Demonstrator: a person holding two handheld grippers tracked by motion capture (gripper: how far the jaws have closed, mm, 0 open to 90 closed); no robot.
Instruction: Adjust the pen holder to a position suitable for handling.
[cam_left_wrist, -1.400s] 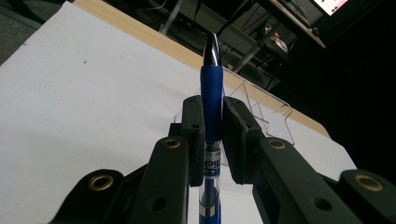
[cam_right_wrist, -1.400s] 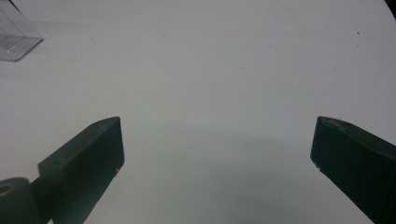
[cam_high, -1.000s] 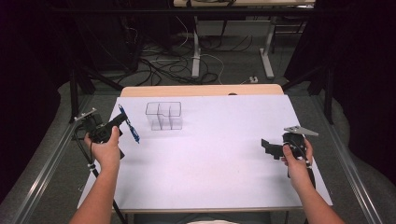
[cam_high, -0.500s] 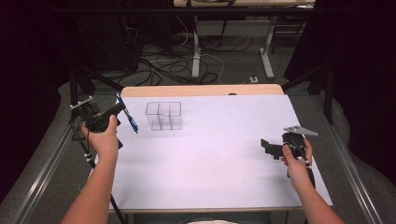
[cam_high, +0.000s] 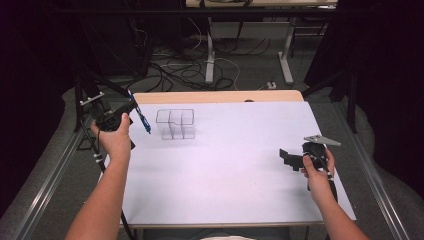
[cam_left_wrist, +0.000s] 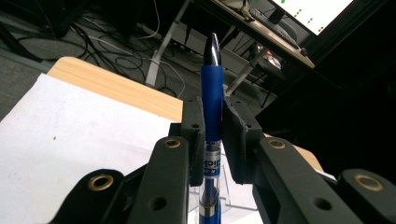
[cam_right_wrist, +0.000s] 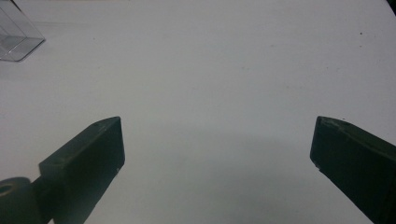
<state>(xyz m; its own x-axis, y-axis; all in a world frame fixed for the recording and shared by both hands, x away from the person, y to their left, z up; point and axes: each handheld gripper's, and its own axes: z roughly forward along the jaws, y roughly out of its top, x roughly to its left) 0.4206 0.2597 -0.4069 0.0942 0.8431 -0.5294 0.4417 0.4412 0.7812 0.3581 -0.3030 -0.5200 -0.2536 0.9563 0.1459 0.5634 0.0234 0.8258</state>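
Two hand-held grippers are counted: the left gripper (cam_high: 131, 107) at the left of the high view and the right gripper (cam_high: 286, 157) at the lower right. One blue pen (cam_high: 140, 116) is seen at the upper left. One clear plastic organizer (cam_high: 175, 123), divided into compartments, is counted left of centre. One white table (cam_high: 240, 185) is seen.
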